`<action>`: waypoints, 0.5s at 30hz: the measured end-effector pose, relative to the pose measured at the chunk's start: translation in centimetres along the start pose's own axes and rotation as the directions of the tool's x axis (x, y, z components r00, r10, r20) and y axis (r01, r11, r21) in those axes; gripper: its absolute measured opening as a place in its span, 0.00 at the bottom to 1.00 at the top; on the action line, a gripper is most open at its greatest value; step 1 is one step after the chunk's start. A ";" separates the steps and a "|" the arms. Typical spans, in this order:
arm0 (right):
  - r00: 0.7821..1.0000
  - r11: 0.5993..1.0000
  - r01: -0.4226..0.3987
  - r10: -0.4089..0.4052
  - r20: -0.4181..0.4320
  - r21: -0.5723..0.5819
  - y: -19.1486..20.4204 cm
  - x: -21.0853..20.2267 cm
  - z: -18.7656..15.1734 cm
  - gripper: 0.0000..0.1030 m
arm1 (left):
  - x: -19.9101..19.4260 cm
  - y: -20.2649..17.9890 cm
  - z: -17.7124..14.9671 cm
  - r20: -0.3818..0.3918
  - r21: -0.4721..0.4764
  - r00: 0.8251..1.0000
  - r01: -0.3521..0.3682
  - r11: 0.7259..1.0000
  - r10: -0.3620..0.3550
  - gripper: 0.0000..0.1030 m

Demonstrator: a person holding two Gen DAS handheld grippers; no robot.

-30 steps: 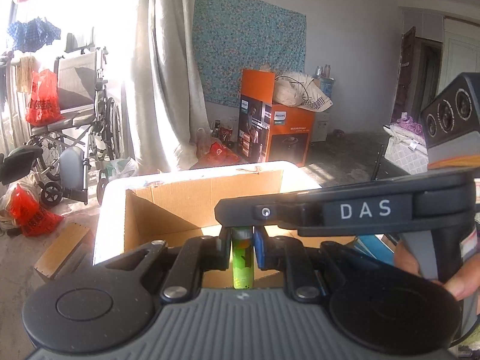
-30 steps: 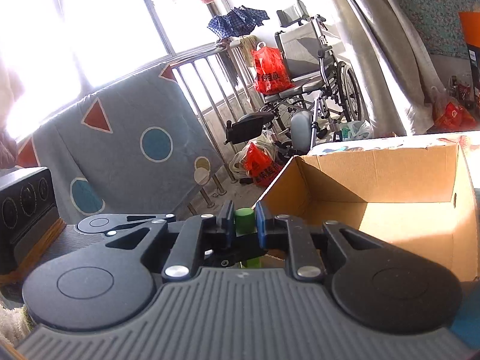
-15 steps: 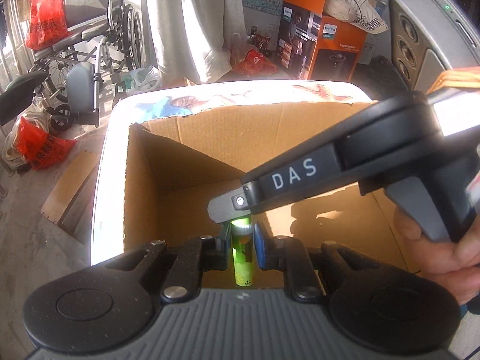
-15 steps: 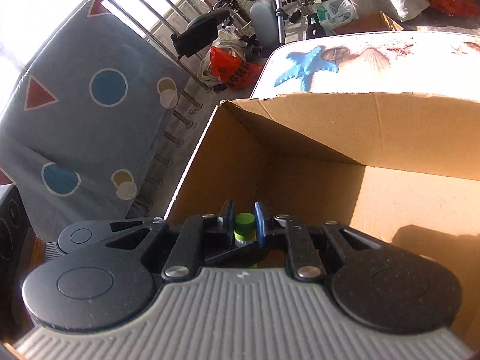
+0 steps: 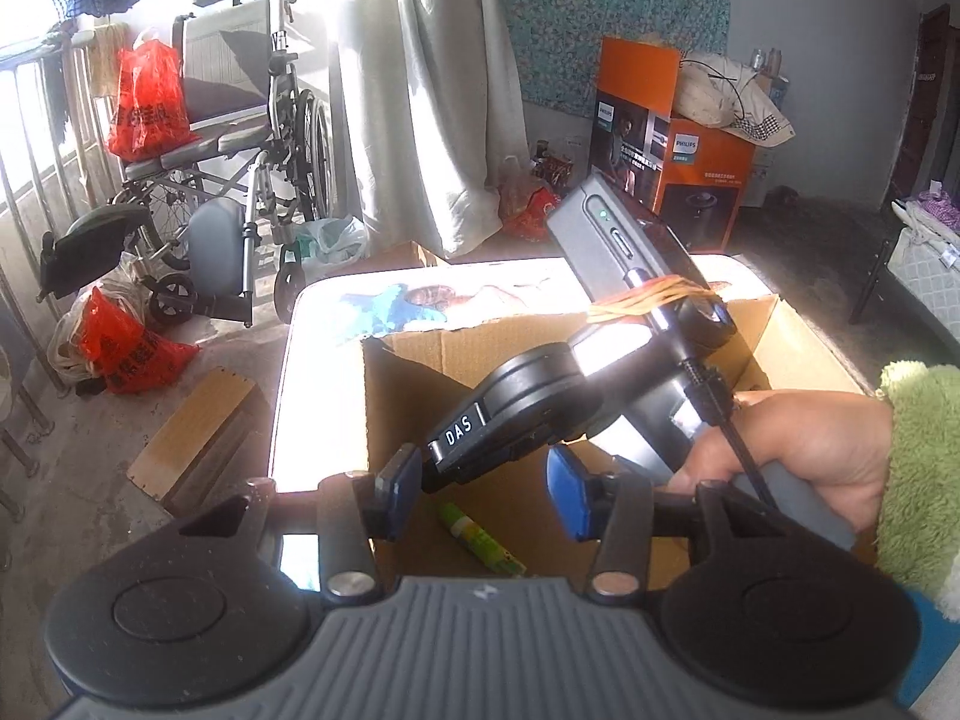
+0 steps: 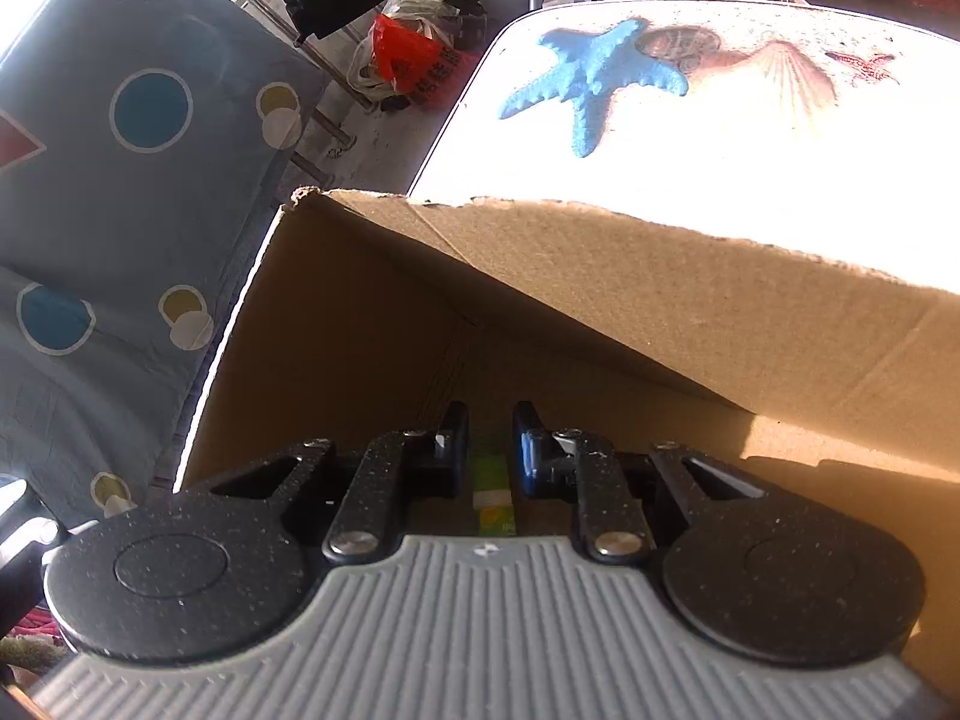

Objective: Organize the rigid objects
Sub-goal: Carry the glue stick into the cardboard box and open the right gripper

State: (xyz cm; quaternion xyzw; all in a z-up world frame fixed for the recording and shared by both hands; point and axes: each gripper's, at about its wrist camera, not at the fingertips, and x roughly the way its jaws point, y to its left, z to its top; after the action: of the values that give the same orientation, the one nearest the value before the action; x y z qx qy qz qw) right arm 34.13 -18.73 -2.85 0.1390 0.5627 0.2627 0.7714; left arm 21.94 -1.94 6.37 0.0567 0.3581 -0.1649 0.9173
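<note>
The left gripper [image 5: 474,495] has its jaws opening; the green tube [image 5: 480,537] lies loose on the floor of the cardboard box [image 5: 414,372], below and between them, touching neither. A second ago it was clamped there. The right gripper [image 6: 489,441], jaws opening slightly, has a second green tube [image 6: 492,480] between them; whether the pads still press it I cannot tell. Only the left view shows the right hand [image 5: 804,456]; only the right view shows the starfish-print surface [image 6: 660,138] clearly.

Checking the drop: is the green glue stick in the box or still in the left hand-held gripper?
In the box. The green glue stick lies on the cardboard box floor; the left hand-held gripper is opening, nothing pressed between its pads.
</note>
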 end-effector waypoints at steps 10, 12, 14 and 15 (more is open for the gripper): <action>0.988 0.999 -0.034 0.035 0.154 -0.013 1.3 -8.9 -2.8 0.28 | -7.9 0.1 -2.1 0.165 -0.038 0.984 0.067 0.997 -0.060 0.56; 0.975 0.998 -0.055 0.060 0.213 -0.031 1.7 -13.1 -4.9 0.28 | -9.3 -0.1 -2.9 0.189 -0.035 0.979 0.085 0.996 -0.077 0.57; 0.961 0.997 -0.060 0.071 0.266 -0.050 2.1 -17.1 -7.7 0.28 | -10.9 -0.3 -3.8 0.222 -0.032 0.971 0.102 0.994 -0.093 0.60; 0.955 0.996 -0.063 0.077 0.288 -0.056 2.2 -18.7 -9.2 0.28 | -11.5 -0.3 -4.4 0.237 -0.035 0.966 0.112 0.993 -0.101 0.61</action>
State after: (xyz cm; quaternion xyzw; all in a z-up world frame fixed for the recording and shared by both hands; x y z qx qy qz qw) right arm 20.61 -28.16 10.14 0.1780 0.4322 0.2795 0.8387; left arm 11.09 1.72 10.96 -0.0044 0.2532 -0.2108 0.9442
